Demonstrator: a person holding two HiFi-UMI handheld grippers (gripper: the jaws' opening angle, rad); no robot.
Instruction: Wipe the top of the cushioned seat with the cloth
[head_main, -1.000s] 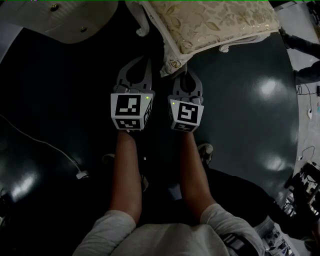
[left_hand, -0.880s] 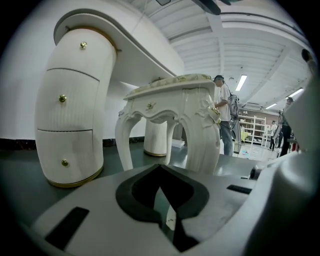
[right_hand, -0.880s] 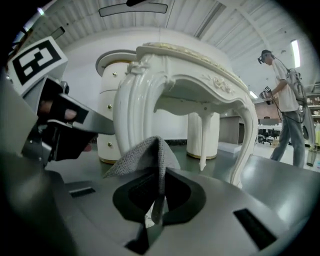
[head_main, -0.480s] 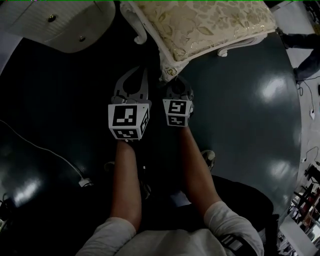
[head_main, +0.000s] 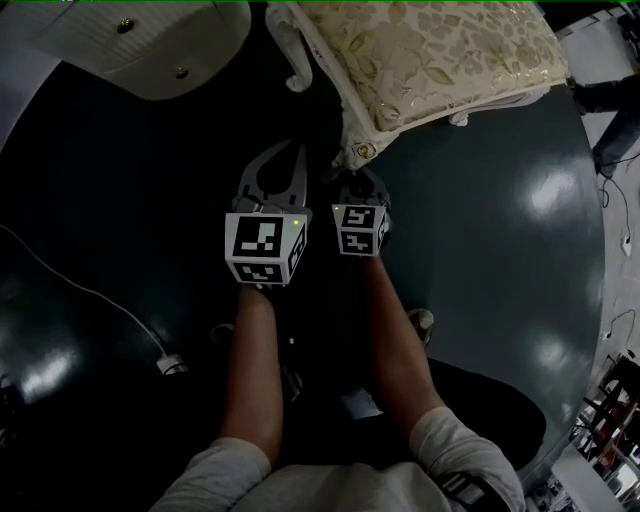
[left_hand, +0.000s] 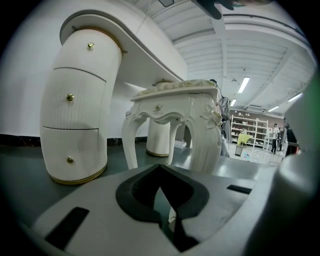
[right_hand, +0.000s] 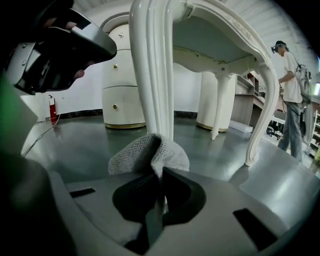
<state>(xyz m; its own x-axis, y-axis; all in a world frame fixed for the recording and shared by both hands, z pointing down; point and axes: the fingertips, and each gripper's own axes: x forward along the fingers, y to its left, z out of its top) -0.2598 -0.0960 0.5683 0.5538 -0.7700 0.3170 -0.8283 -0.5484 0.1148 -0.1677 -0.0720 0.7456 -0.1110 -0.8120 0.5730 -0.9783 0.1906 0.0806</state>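
Observation:
The cushioned seat (head_main: 430, 50) is a white carved stool with a gold floral cushion, at the top of the head view. My right gripper (head_main: 358, 180) sits low beside the stool's near corner leg (right_hand: 152, 75), shut on a grey knitted cloth (right_hand: 150, 152) that bulges above the jaws. From there I see the seat's underside (right_hand: 215, 40). My left gripper (head_main: 296, 150) hovers just left of it, shut with nothing in it, its tips meeting (left_hand: 160, 167). In the left gripper view the stool (left_hand: 185, 115) stands ahead, cushion top barely showing.
A white curved cabinet with gold knobs (head_main: 150, 40) (left_hand: 75, 110) stands left of the stool on the dark glossy floor. A white cable (head_main: 90, 300) ends in a plug (head_main: 167, 362). A person (right_hand: 290, 90) stands far right; distant shelves (left_hand: 250, 130).
Both grippers have moved slightly toward the stool's near corner, and the right one has tipped lower under the seat's edge. The cloth stays gripped; the left stays shut.

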